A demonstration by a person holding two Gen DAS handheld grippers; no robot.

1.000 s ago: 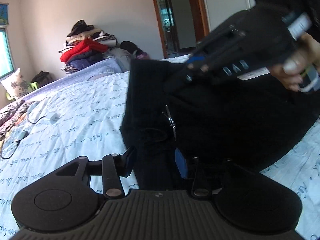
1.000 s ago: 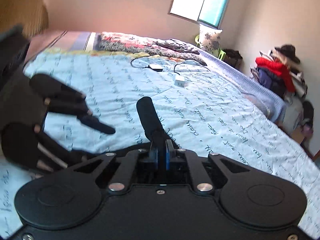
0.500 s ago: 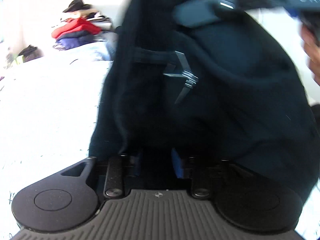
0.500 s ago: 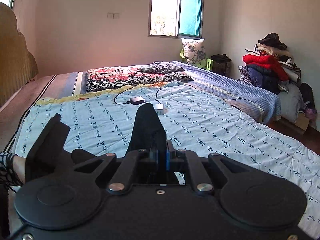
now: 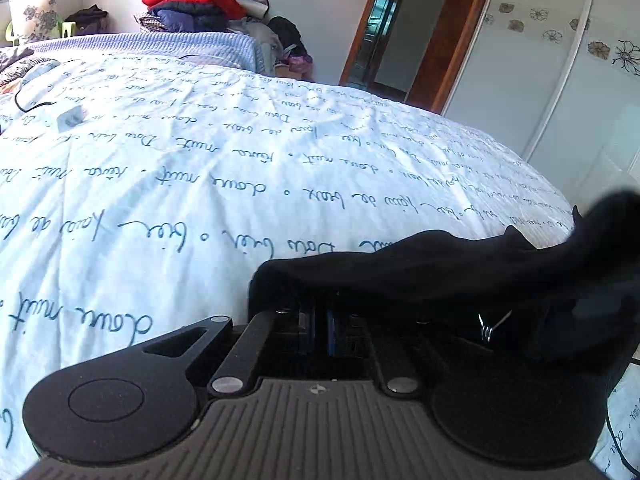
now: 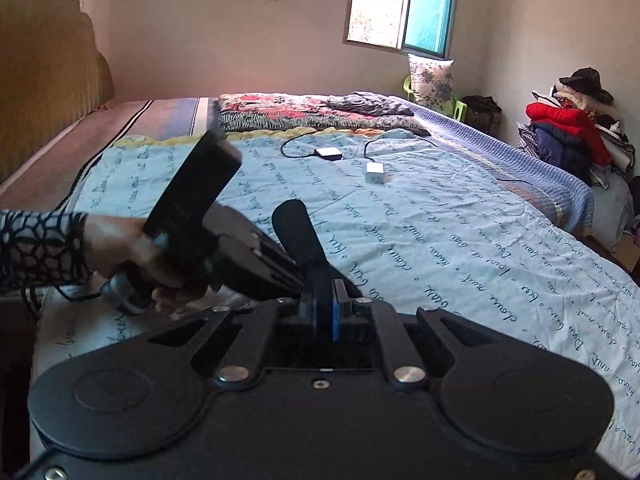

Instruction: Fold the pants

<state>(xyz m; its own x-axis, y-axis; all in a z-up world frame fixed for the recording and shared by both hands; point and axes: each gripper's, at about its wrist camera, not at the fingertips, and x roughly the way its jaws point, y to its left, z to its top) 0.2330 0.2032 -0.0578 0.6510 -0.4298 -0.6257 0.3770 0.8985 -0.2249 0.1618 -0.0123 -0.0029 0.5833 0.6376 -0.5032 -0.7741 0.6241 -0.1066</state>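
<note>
The left tongs [image 5: 320, 320] have just been closing on the black fabric pants [image 5: 420, 264], now lowered onto the pale blue script-printed bedspread [image 5: 200, 184]; the right tongs [image 6: 324, 304] clamp another fold, so folding can begin.

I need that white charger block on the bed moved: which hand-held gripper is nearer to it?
Right, though not by much. The charger block lies ahead of the right hand-held gripper; the left hand-held gripper sits just beside it.
</note>
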